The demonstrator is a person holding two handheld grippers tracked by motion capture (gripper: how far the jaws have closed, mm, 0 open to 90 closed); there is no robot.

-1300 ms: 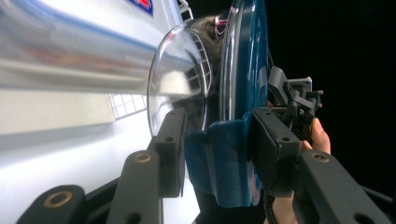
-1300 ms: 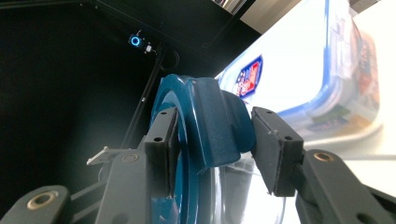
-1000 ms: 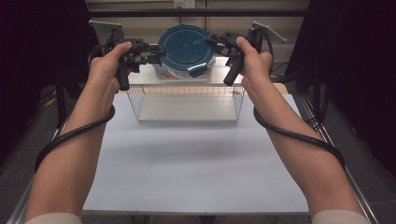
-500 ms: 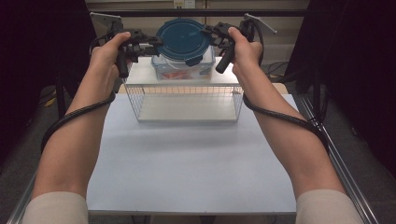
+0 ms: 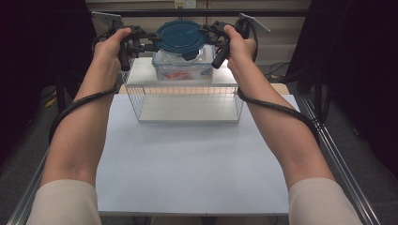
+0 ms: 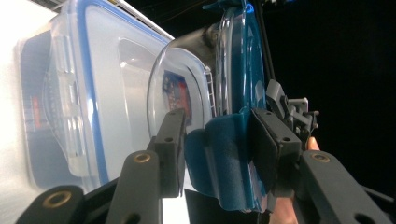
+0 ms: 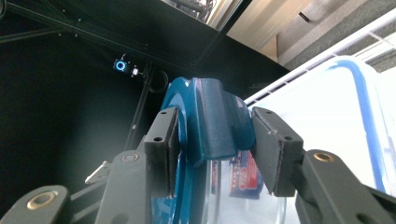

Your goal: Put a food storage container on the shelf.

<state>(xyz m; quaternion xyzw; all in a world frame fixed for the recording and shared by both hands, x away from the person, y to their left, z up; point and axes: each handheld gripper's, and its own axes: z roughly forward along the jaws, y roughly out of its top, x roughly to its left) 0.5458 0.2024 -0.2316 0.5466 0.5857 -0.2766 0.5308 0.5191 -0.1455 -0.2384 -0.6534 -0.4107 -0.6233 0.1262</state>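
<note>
**benchbot:** High view: both grippers, left (image 5: 149, 40) and right (image 5: 205, 35), each clamped on a lid tab, have carried the round container (image 5: 182, 51) farther back over the wire shelf (image 5: 187, 77).

**tupperfan:** Looks close to set-down beside the rectangular box (image 6: 79, 93).

Round clear glass container (image 5: 182, 65) had dark teal lid (image 5: 180, 36) w/ teal side flaps; red contents inside. Rectangular clear plastic box (image 6: 84, 93) had blue rim seal. Wire rack (image 5: 187, 101) white, tabletop (image 5: 187, 164) pale grey-white, gripper jaws black.
</note>
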